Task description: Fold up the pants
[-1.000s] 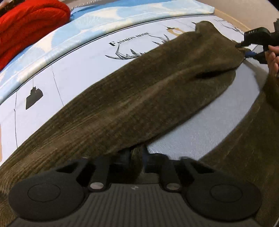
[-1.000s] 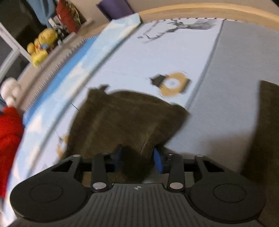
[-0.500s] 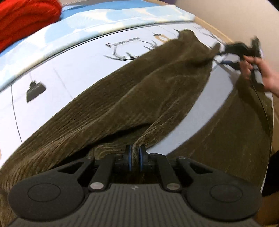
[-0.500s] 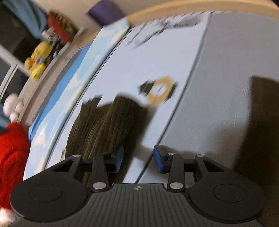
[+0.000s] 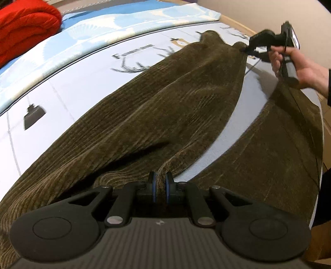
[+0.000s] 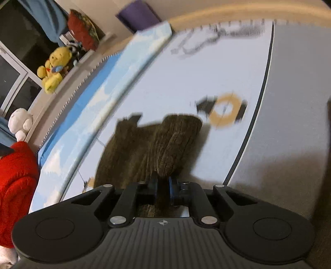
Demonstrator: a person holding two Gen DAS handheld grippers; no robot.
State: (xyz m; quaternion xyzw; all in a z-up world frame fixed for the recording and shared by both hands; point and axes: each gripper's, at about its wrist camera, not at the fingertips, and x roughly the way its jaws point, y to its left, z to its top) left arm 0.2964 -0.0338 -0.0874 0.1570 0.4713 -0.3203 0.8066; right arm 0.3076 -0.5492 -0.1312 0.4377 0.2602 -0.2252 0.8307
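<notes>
Dark olive corduroy pants (image 5: 165, 99) lie spread on a pale printed bed sheet (image 5: 72, 87). My left gripper (image 5: 160, 184) is shut on a bunched fold of one leg near its wide end. That leg stretches away to its far hem, where a hand (image 5: 300, 68) holds my right gripper (image 5: 245, 50). In the right wrist view, the right gripper (image 6: 163, 186) has its jaws closing, and the hem of the pants (image 6: 165, 144) is pinched between the blue pads. The other leg (image 5: 269, 155) lies flat at the right.
A red blanket (image 5: 24, 27) lies folded at the far left on a blue and white quilt (image 5: 124, 18). A yellow plush toy (image 6: 52, 68) and a white one (image 6: 20, 124) sit on a ledge beyond the bed. The wooden bed edge (image 5: 238, 22) runs along the far side.
The right gripper's jaws stood apart beside the hem and have now closed on it. The left gripper kept its grip, and the leg between the two now hangs tauter and lifted.
</notes>
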